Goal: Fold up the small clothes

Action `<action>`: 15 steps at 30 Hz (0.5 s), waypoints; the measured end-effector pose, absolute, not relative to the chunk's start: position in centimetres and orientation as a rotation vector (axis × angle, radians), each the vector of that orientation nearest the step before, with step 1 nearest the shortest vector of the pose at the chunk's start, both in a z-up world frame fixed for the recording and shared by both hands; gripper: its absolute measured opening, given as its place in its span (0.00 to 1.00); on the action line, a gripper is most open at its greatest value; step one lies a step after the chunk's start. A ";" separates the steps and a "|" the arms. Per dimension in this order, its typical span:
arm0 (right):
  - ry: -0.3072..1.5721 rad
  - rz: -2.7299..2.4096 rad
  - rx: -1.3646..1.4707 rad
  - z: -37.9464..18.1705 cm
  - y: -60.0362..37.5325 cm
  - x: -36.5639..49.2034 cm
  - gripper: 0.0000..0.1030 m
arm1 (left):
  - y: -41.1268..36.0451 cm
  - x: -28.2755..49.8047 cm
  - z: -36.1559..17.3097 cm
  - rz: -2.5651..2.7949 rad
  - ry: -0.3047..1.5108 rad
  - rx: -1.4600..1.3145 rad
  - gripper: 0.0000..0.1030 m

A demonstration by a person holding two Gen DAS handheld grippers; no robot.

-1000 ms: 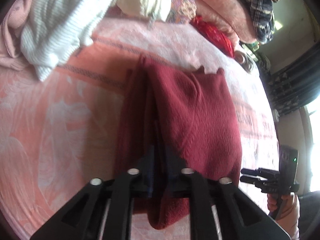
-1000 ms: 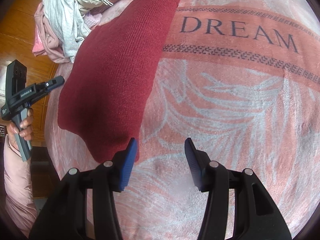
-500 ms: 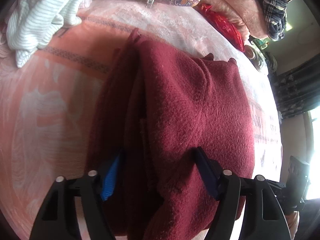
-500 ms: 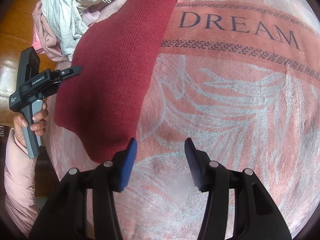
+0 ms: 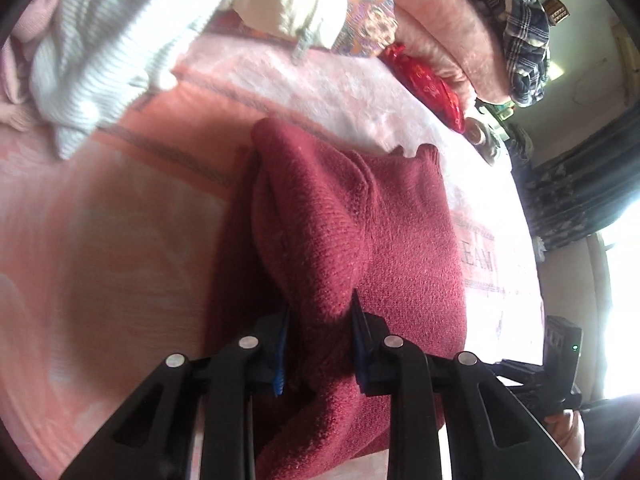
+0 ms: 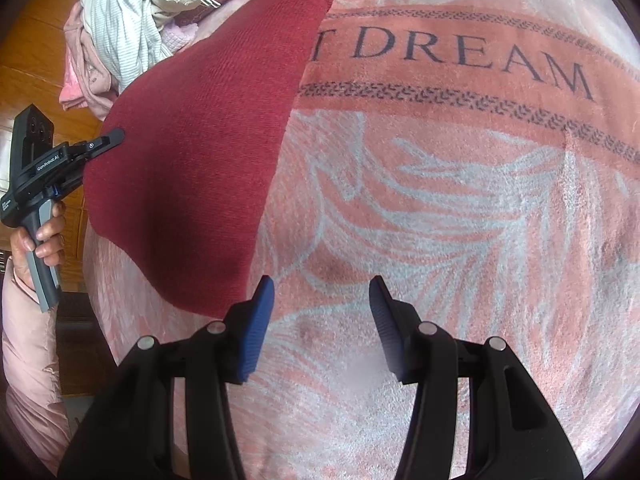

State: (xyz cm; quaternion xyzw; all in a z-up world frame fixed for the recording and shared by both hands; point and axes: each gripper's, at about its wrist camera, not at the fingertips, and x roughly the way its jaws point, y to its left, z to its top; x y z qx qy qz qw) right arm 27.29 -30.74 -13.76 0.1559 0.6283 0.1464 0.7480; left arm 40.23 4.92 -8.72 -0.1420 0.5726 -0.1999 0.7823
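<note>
A dark red knit sweater (image 5: 360, 240) lies folded lengthwise on a pink blanket (image 5: 100, 240). My left gripper (image 5: 320, 316) is closed on a bunched fold of the sweater at its near end. In the right wrist view the sweater (image 6: 200, 152) lies at the left, and the left gripper (image 6: 104, 140) touches its left edge. My right gripper (image 6: 322, 300) is open and empty above the blanket (image 6: 440, 220), just right of the sweater's near corner.
A pile of white, striped and pink clothes (image 5: 120, 40) lies at the far left of the bed. Pink bedding with a plaid garment (image 5: 520, 28) and a red item (image 5: 428, 84) lie at the far right. A wooden floor (image 6: 36, 60) shows beyond the bed's left edge.
My left gripper opened around the sweater's near end, then closed on a fold of it. The right gripper stayed open in place.
</note>
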 end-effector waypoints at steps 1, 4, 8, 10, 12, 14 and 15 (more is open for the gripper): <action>1.370 0.325 0.340 -13.6 -30.6 27.3 0.49 | 5.5 40.3 -8.6 -0.423 1.234 -0.300 0.25; 1.361 0.342 0.342 -13.2 -29.9 27.6 0.49 | 6.8 40.6 -9.2 -0.394 1.242 -0.274 0.25; 1.357 0.371 0.351 -12.9 -28.3 28.1 0.49 | 7.0 40.5 -11.5 -0.385 1.275 -0.277 0.25; 1.353 0.391 0.349 -12.6 -27.5 28.2 0.49 | 6.9 40.4 -11.8 -0.386 1.267 -0.285 0.25; 1.350 0.416 0.346 -12.3 -26.9 28.2 0.49 | 6.8 40.2 -11.8 -0.390 1.261 -0.283 0.25; 1.349 0.429 0.353 -12.2 -26.4 28.2 0.49 | 6.6 40.2 -11.6 -0.396 1.258 -0.263 0.26; 1.350 0.439 0.361 -12.2 -26.2 28.3 0.49 | 6.6 40.3 -11.6 -0.398 1.259 -0.260 0.26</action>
